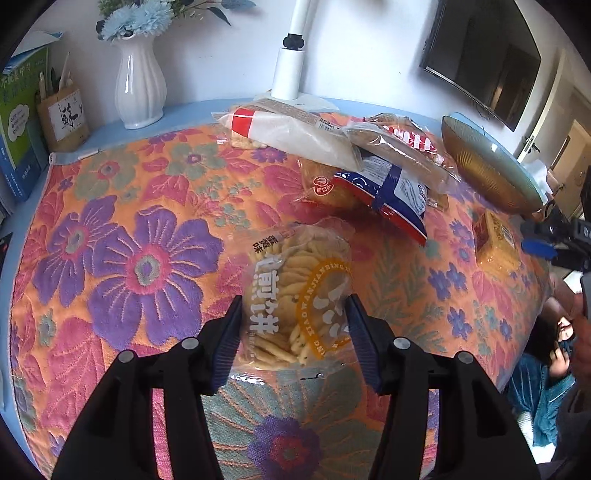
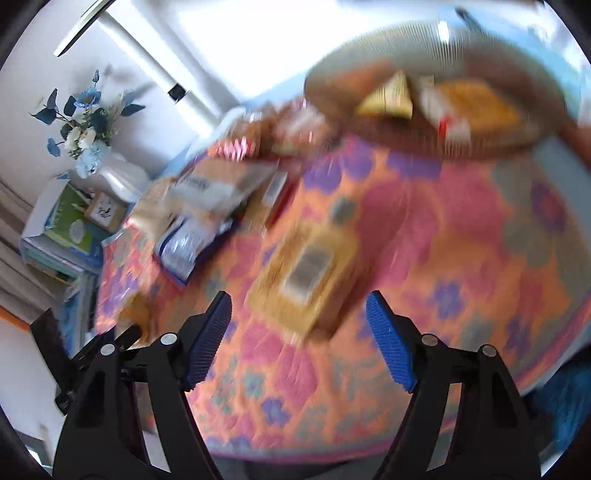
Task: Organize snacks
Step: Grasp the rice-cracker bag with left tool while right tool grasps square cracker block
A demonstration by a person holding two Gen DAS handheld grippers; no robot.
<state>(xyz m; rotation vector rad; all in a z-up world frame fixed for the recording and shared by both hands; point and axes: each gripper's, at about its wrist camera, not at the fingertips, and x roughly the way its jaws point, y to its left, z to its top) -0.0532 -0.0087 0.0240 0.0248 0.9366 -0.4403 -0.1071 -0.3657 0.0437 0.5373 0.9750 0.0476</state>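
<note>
my left gripper (image 1: 293, 325) is clamping a clear bag of rice crackers (image 1: 295, 291) lying on the floral cloth (image 1: 129, 206), short of the snack pile (image 1: 354, 158). my right gripper (image 2: 299, 334) is hanging with fingers apart over an orange snack packet (image 2: 306, 277); the bowl (image 2: 436, 88) beyond is holding two packets, view blurred.

The cloth (image 1: 122, 236) was orange with big purple and pink flowers. The vase (image 1: 139, 83) was white, and its flowers (image 1: 138, 16) were light blue. The cracker bag (image 1: 295, 295) was clear with a yellow ring and white letters. Both grippers had blue pads (image 2: 388, 339) on black arms. The bowl (image 1: 487, 166) was gold with thin lines.
</note>
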